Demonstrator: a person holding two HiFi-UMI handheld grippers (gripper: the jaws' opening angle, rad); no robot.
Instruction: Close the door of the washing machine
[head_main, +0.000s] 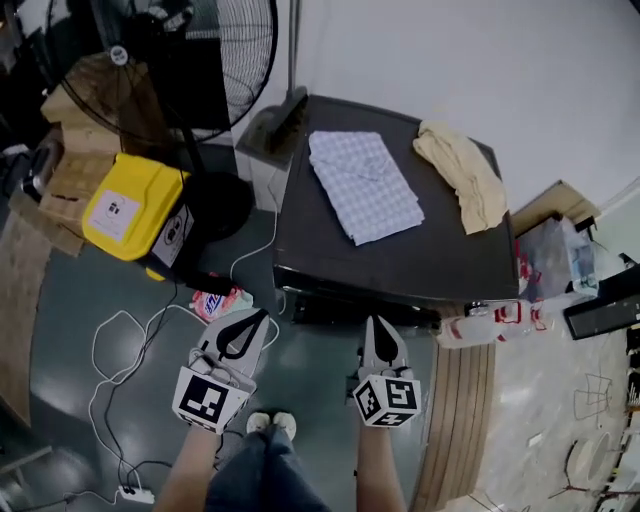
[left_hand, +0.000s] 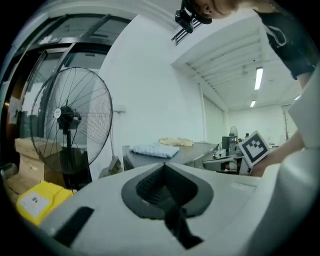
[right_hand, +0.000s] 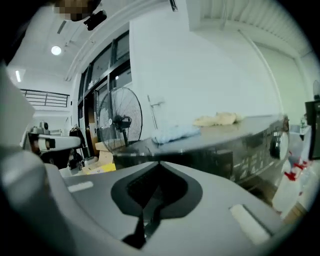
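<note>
1. Floor at the left: a yellow bin (head_main: 128, 208) and a standing fan (head_main: 190, 60), with white cables (head_main: 120, 345) looped in front of them. None of these belongs to the task.
2. Left gripper (head_main: 258, 318): its fingers are pressed together with nothing between them. It is held in the air, short of the machine's front and apart from it.
3. Washing machine (head_main: 300, 245): a dark cabinet straight ahead. The head view shows its flat top and only a thin strip of its front face (head_main: 360, 305). No view shows the door plainly, so how far open it is cannot be told.
4. Checked cloth (head_main: 362, 185), folded, lies on the top. It need not be disturbed.
5. Right gripper (head_main: 380, 323): its fingers are likewise pressed together and empty, and it is also clear of the front.
6. Beige cloth (head_main: 462, 175) lies at the top's right edge.
7. Step in hand, as judged: the approach. It would be best to lower one gripper to door height, keep its fingers together as a blunt pusher, press near the door's free edge and follow through until the door latches.
</note>
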